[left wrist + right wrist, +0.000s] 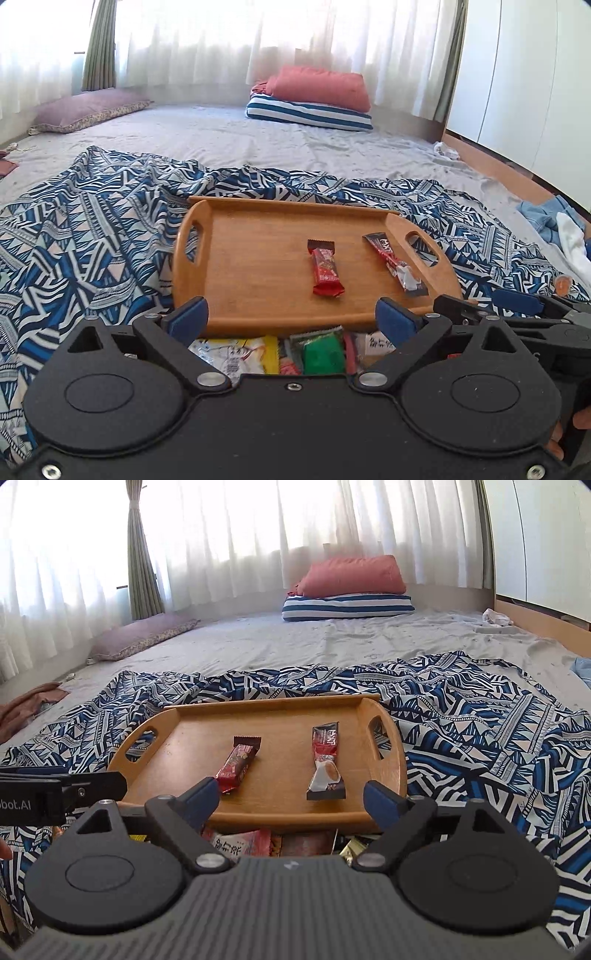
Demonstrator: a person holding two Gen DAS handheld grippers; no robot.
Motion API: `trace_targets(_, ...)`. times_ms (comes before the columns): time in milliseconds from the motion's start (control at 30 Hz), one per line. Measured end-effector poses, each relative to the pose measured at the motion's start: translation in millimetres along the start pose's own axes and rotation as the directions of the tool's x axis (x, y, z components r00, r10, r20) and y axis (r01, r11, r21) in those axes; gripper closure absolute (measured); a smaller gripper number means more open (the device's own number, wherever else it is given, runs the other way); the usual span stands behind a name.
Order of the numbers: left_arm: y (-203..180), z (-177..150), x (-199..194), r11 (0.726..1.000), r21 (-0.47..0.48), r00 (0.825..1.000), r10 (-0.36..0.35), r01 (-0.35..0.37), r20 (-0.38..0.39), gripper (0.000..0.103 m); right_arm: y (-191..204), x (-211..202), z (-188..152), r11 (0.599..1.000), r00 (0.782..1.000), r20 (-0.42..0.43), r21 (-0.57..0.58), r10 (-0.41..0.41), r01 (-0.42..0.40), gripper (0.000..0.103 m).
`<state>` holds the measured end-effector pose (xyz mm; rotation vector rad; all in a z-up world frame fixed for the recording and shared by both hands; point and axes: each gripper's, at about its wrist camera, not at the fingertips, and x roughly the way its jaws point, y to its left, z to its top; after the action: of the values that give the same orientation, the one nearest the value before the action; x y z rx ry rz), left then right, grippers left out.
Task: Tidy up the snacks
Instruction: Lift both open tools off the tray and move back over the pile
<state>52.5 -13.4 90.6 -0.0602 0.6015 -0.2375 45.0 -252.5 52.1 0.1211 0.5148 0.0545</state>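
Observation:
A wooden tray with cut-out handles lies on a blue patterned cloth on the bed. On it lie a red snack bar and a dark coffee sachet. A pile of loose snack packets lies in front of the tray's near edge, partly hidden by the grippers. My left gripper is open and empty above that pile. My right gripper is open and empty, just right of the left one, over the tray's near edge.
The patterned cloth covers the near part of the grey bed. Stacked pillows lie at the far end, and a flat purple cushion at far left. Clothes lie at right. White curtains hang behind.

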Motion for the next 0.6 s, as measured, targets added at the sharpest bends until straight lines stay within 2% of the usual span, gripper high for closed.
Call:
trace_targets(133, 6.9, -13.8, -14.8, 1.0, -0.006, 0.999, 0.014, -0.013, 0.032, 0.004, 11.8, -10.0, -15.2, 0.999, 1.0, 0.02, -0.041, -0.022, 0.023, 0.0)
trace_targets(400, 13.5, -35.2, -34.8, 0.999, 0.01, 0.996, 0.032, -0.033, 0.088, 0.001, 36.8, -25.8, -40.9, 0.993, 0.994, 0.066, -0.084, -0.081, 0.087, 0.0)
trace_targets(600, 22.5, -53.9, -34.0, 0.999, -0.01, 0.996, 0.052, -0.052, 0.075, 0.001, 47.3, -28.0, -59.1, 0.99, 0.994, 0.051, -0.095, -0.096, 0.101, 0.0)
